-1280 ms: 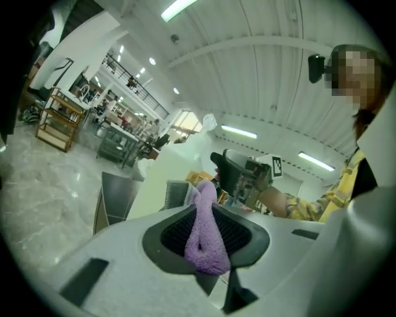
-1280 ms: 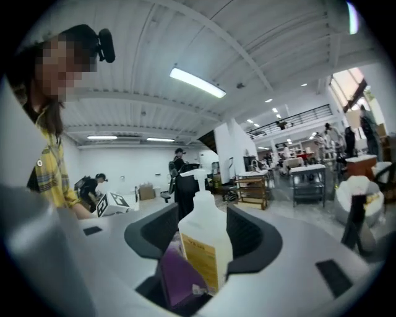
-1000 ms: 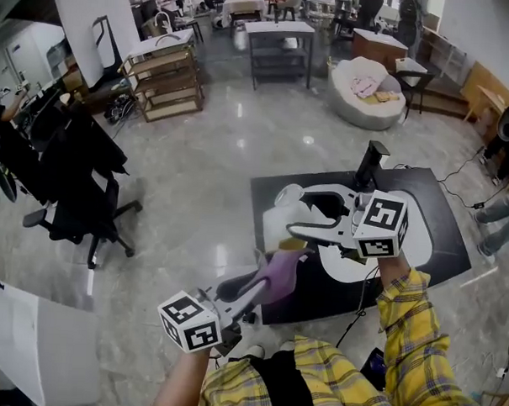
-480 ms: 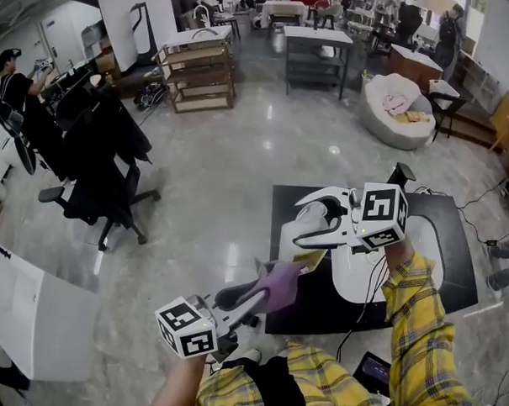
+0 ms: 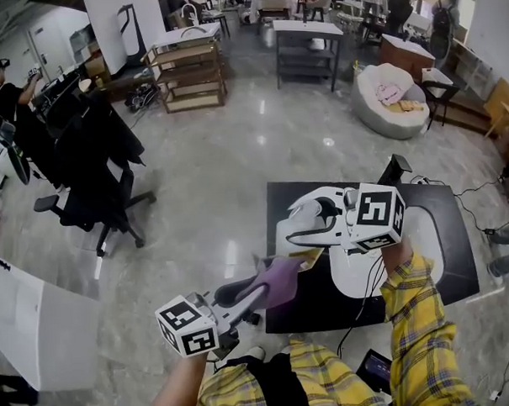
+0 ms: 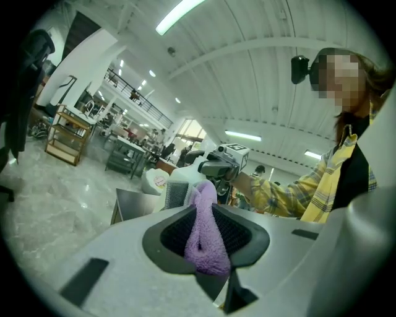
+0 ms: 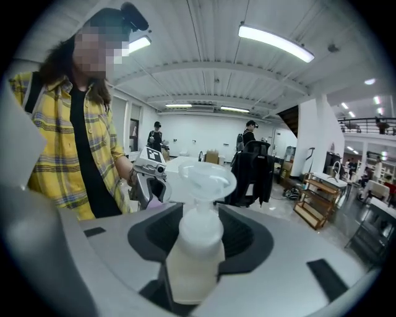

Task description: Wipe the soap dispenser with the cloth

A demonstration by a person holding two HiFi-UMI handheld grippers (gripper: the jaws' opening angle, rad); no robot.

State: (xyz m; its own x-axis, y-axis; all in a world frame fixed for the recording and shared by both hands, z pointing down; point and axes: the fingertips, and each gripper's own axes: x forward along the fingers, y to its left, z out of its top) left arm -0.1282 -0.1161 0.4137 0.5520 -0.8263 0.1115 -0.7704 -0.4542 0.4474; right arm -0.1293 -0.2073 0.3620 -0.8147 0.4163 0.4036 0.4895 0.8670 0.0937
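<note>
The soap dispenser [image 7: 195, 247], a pale pump bottle, sits between the jaws of my right gripper [image 7: 201, 229]. Those jaws have just been closing and now press on the bottle's sides. From the head view, my right gripper [image 5: 308, 223] hangs above the black table, with the bottle's yellowish body [image 5: 310, 258] under its fingers. My left gripper [image 5: 259, 292] is shut on a purple cloth [image 5: 278, 280], just below and left of the dispenser. A fold of the cloth [image 6: 207, 235] bulges out between the left gripper's [image 6: 204, 210] pads, pointing toward the right gripper [image 6: 218, 168].
Under the grippers is a black table [image 5: 443, 215] with a white shape and cables on it. An office chair draped in black jackets [image 5: 96, 170] stands at left. A wooden cart [image 5: 189, 69], a grey shelf table [image 5: 305, 42] and a beanbag [image 5: 392, 101] stand further off.
My right gripper has tilted, rolled and sunk a little, and its jaws stand narrower around the dispenser. The left gripper and its cloth have barely moved.
</note>
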